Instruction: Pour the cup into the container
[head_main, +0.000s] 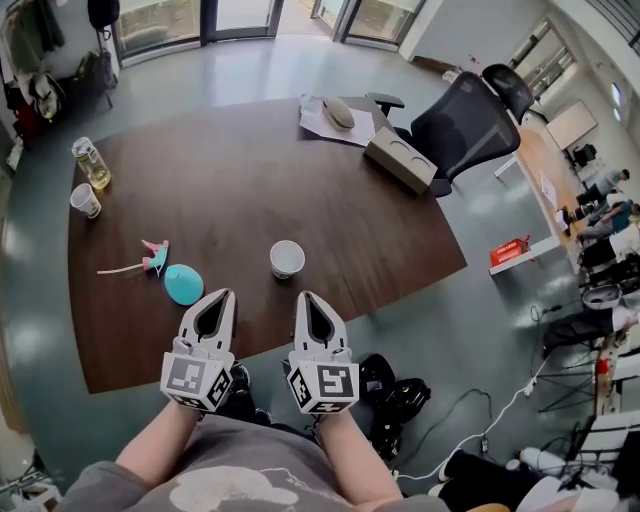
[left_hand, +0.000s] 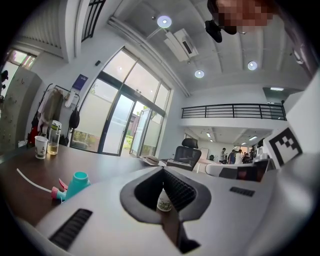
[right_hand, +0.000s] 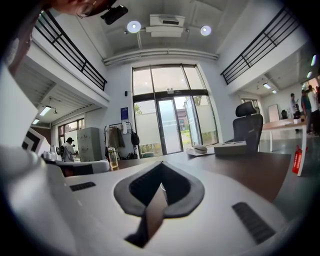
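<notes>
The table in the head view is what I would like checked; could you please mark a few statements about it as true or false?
1. A paper cup stands upright on the table, just ahead of the left gripper and the right gripper. True.
2. The teal spray bottle stands upright. False: it lies on its side, left of the cup.
3. The right gripper holds the paper cup. False: its jaws are shut on nothing, and the cup stands apart from it.
4. A second paper cup stands beside a clear bottle near the table's left edge. True.
</notes>
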